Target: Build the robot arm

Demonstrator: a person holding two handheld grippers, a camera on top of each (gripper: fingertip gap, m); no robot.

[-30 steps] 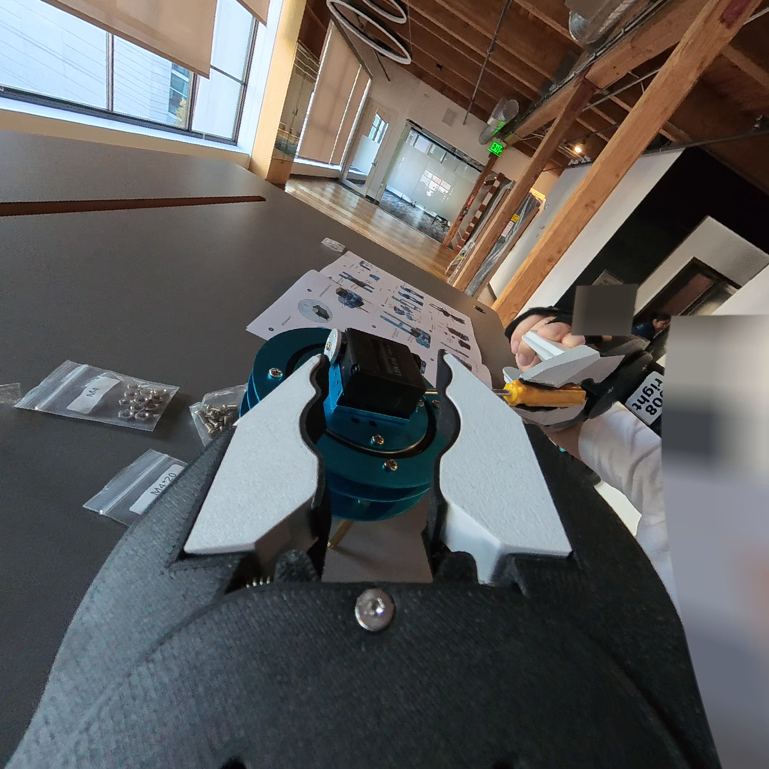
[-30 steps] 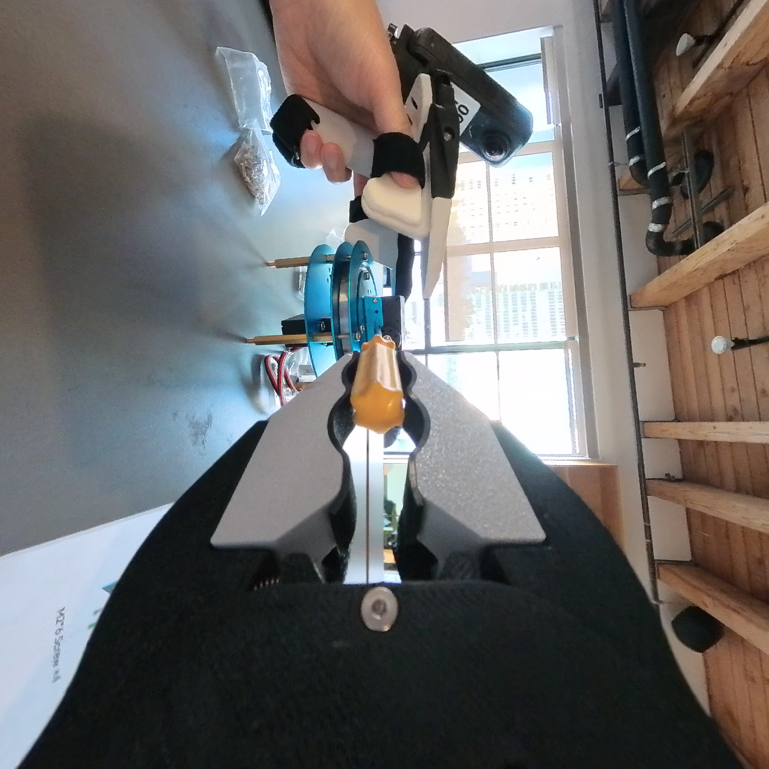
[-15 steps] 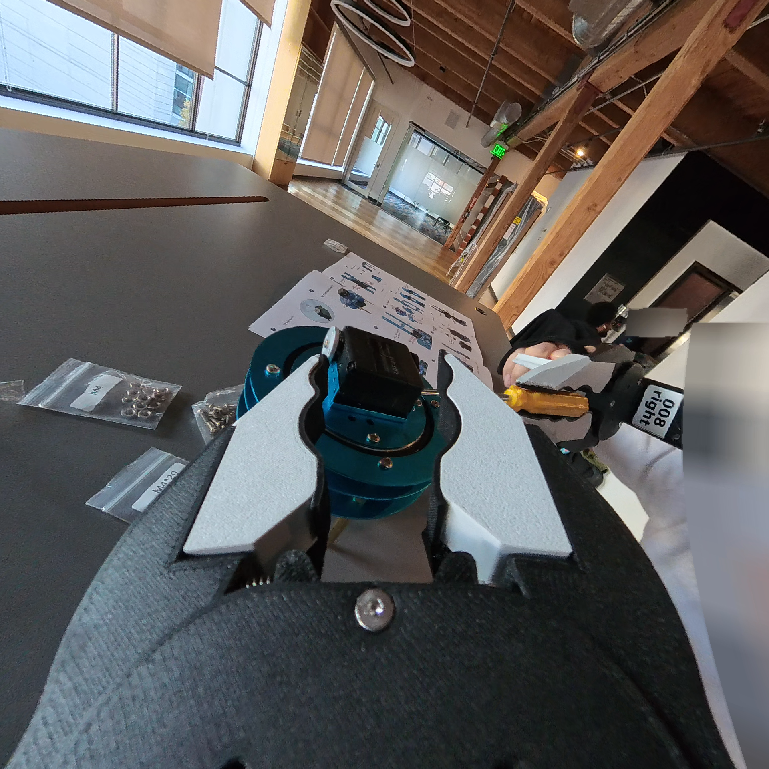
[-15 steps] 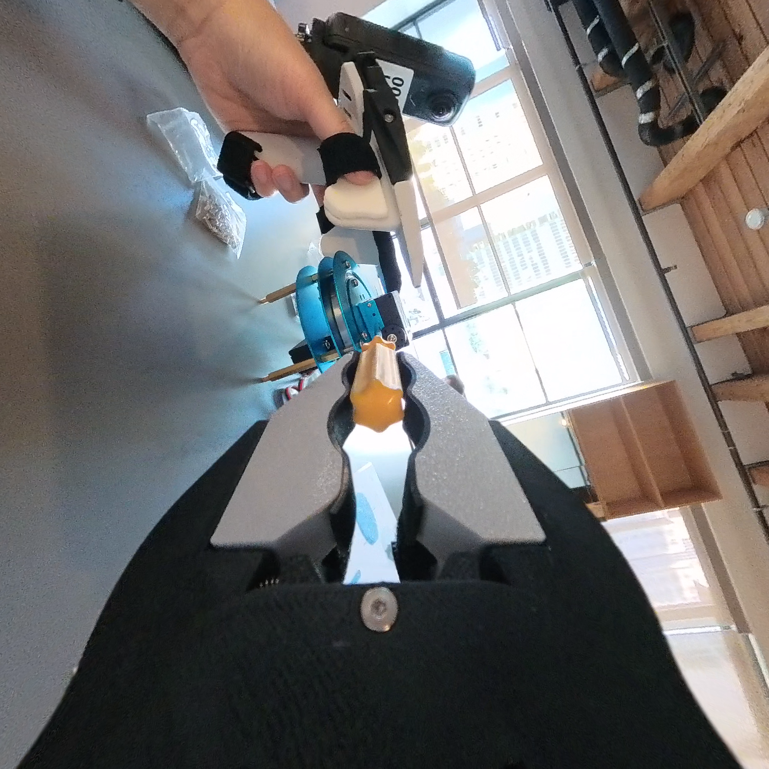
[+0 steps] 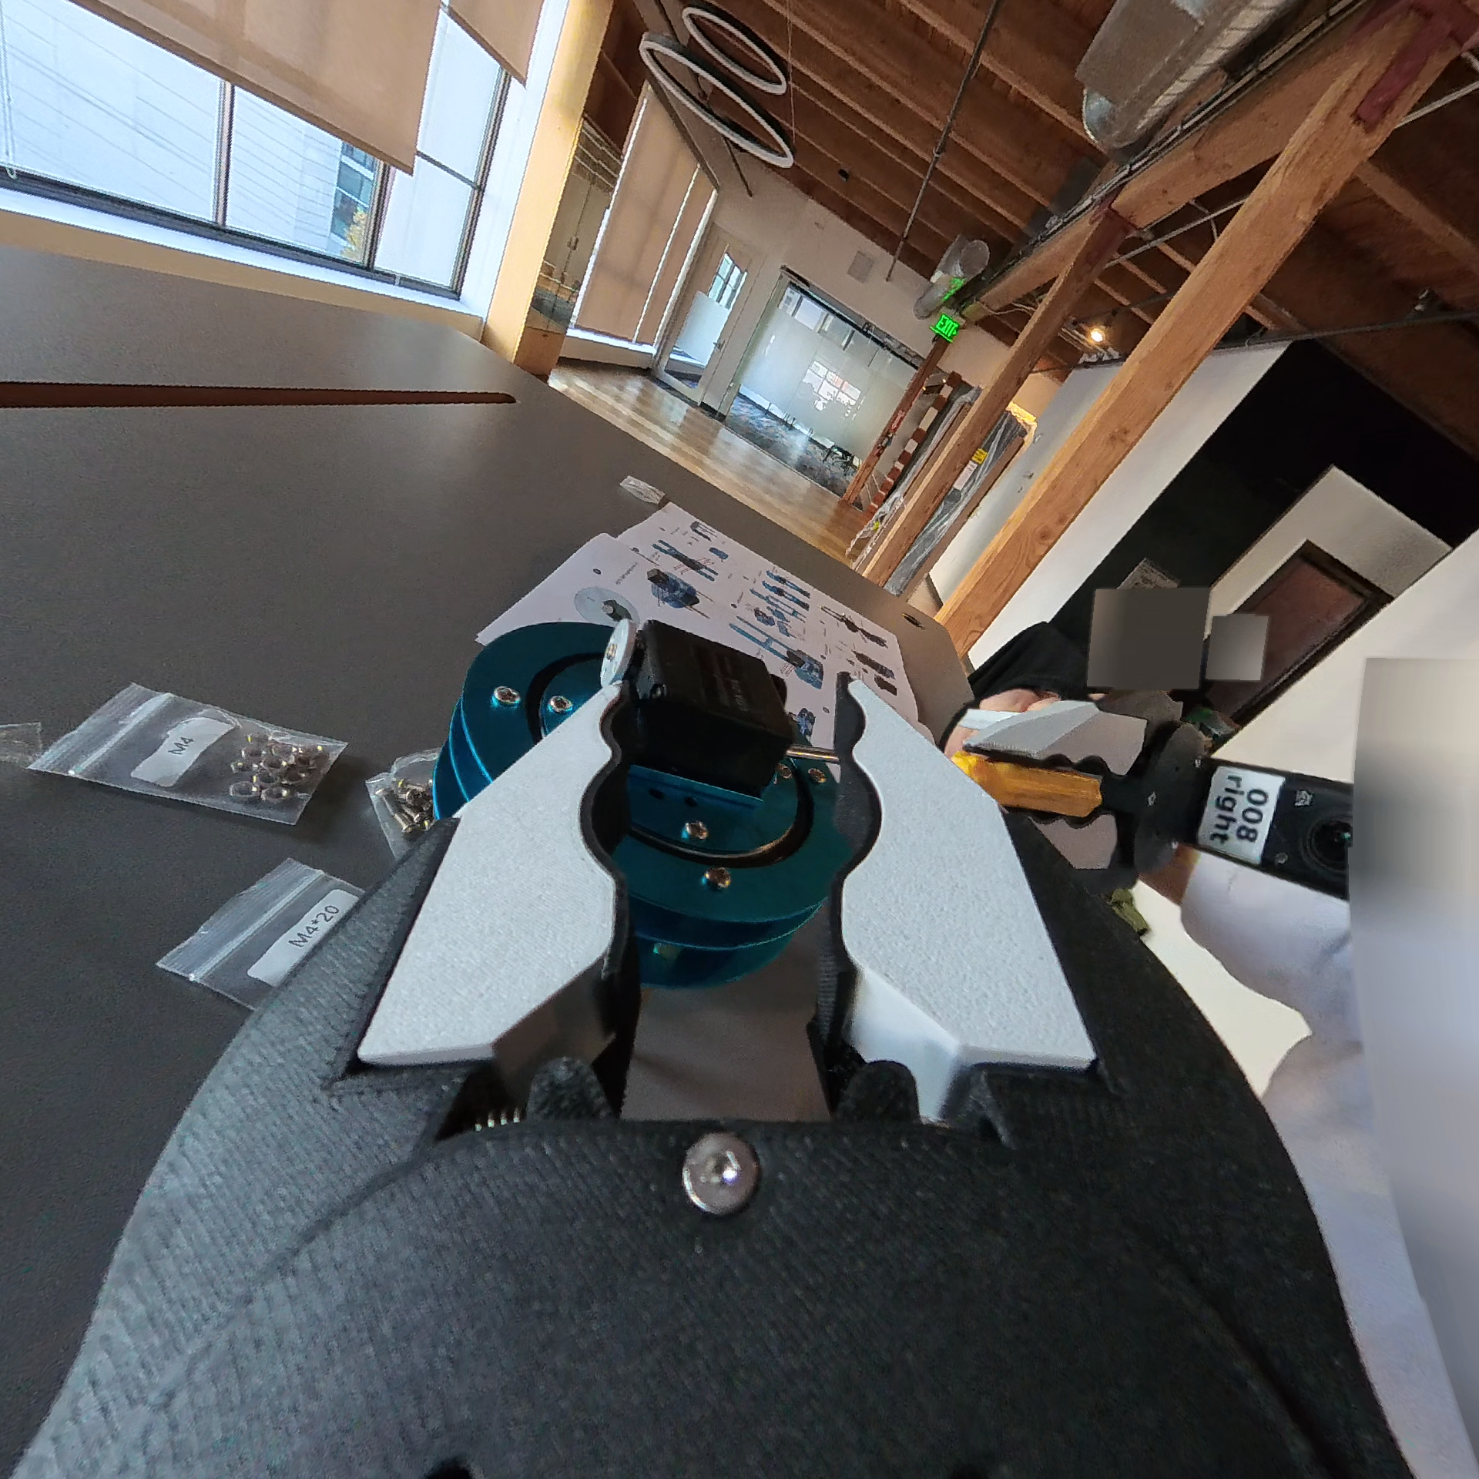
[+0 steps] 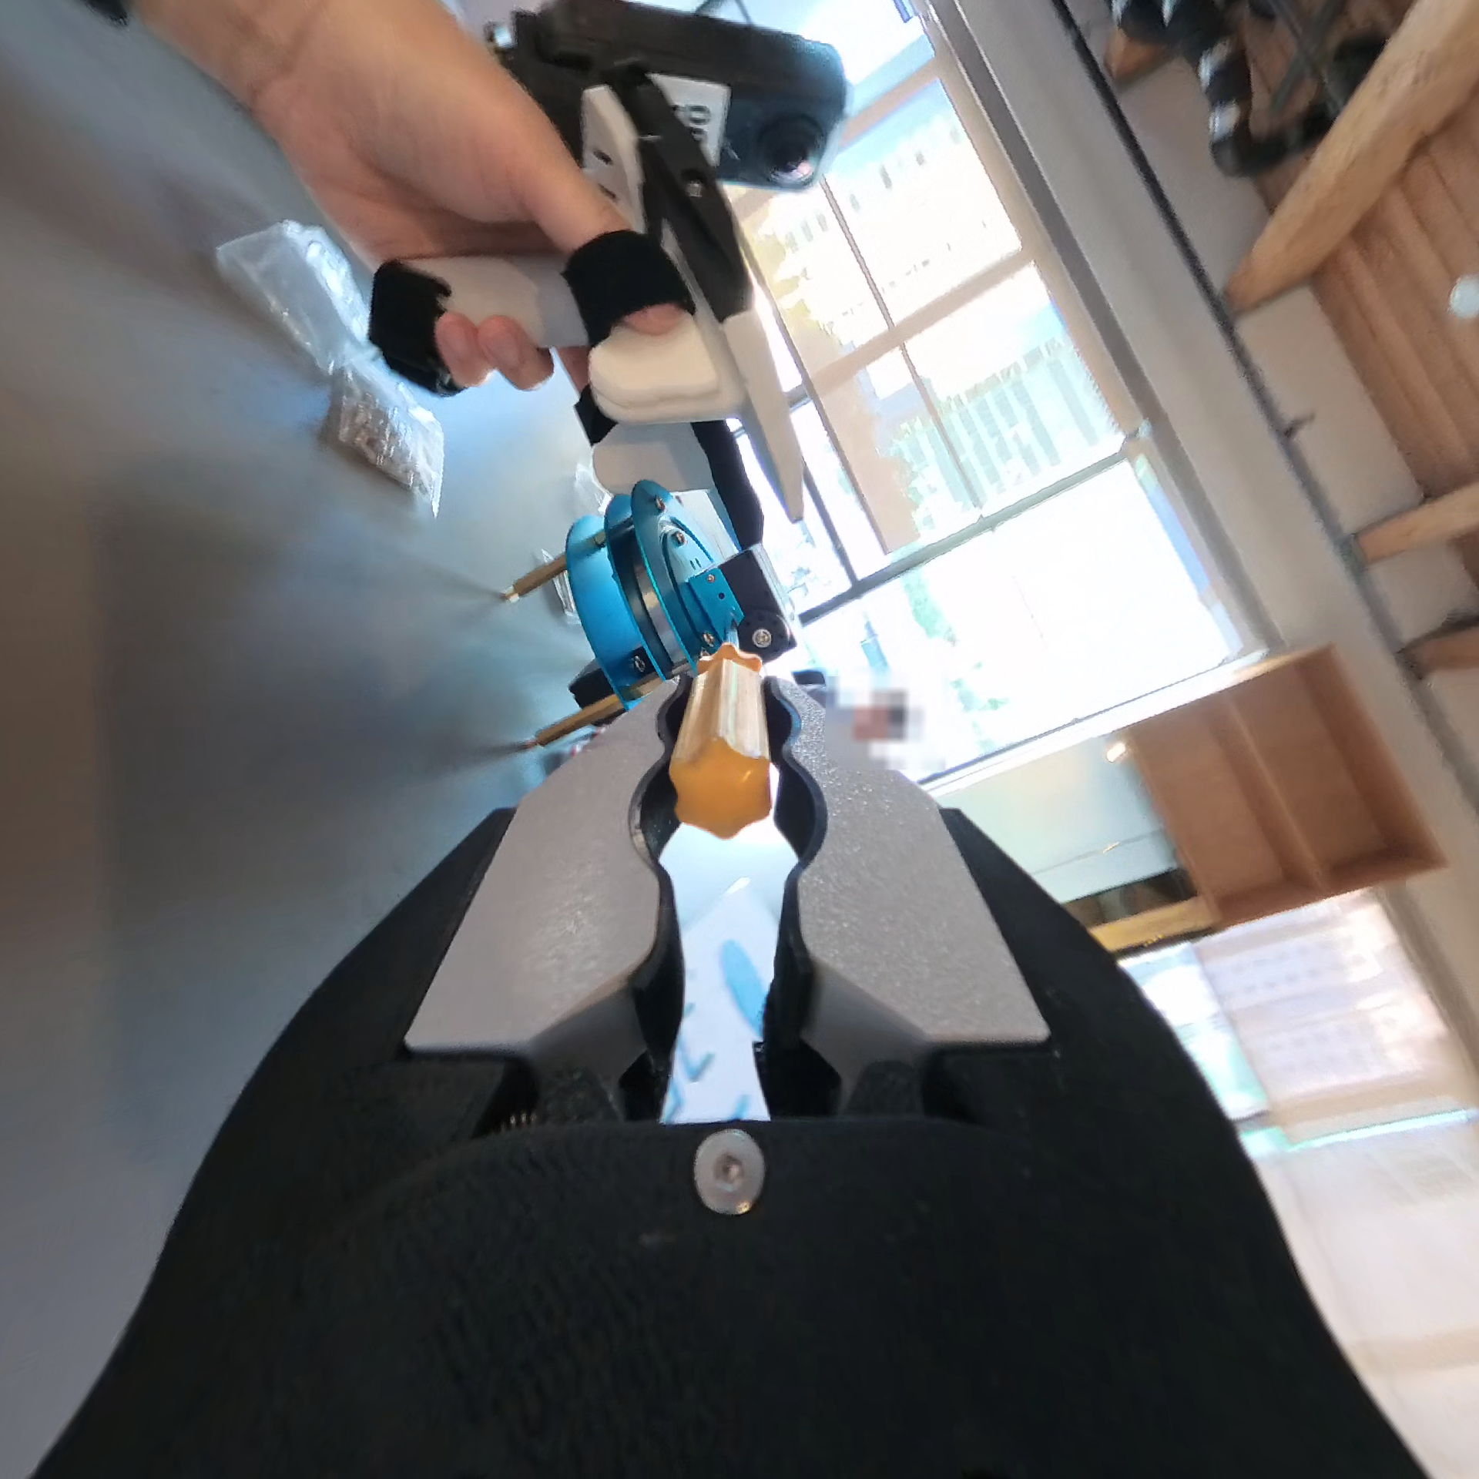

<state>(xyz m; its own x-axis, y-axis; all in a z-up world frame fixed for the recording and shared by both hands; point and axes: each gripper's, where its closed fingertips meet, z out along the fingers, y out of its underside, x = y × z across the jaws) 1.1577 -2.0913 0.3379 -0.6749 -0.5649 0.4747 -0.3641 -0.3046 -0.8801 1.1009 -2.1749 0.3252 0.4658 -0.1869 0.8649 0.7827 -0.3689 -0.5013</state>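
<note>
My left gripper [image 5: 728, 700] is shut on a blue round metal base [image 5: 720, 868] that stands on brass standoffs on the dark table [image 5: 240, 544]. A black servo [image 5: 704, 712] sits in a blue bracket on top, between the fingertips. My right gripper [image 6: 724, 692] is shut on a yellow screwdriver handle [image 6: 720, 752]. In the left wrist view it [image 5: 1032, 760] comes in from the right with the screwdriver [image 5: 1032, 783], whose metal shaft [image 5: 812, 751] reaches the servo's side. The right wrist view shows the base [image 6: 632, 608] just ahead, and a hand holding the left gripper [image 6: 664, 384] above it.
Small plastic bags of nuts [image 5: 192, 752] and screws [image 5: 404, 792], plus a labelled bag [image 5: 272, 928], lie left of the base. A printed instruction sheet [image 5: 720, 592] lies behind it, near the table's far edge. A white sleeve [image 5: 1280, 944] is at the right.
The right gripper has swung and rolled with the screwdriver, so its shaft now shows at the servo's side. The left gripper stays shut on the blue base.
</note>
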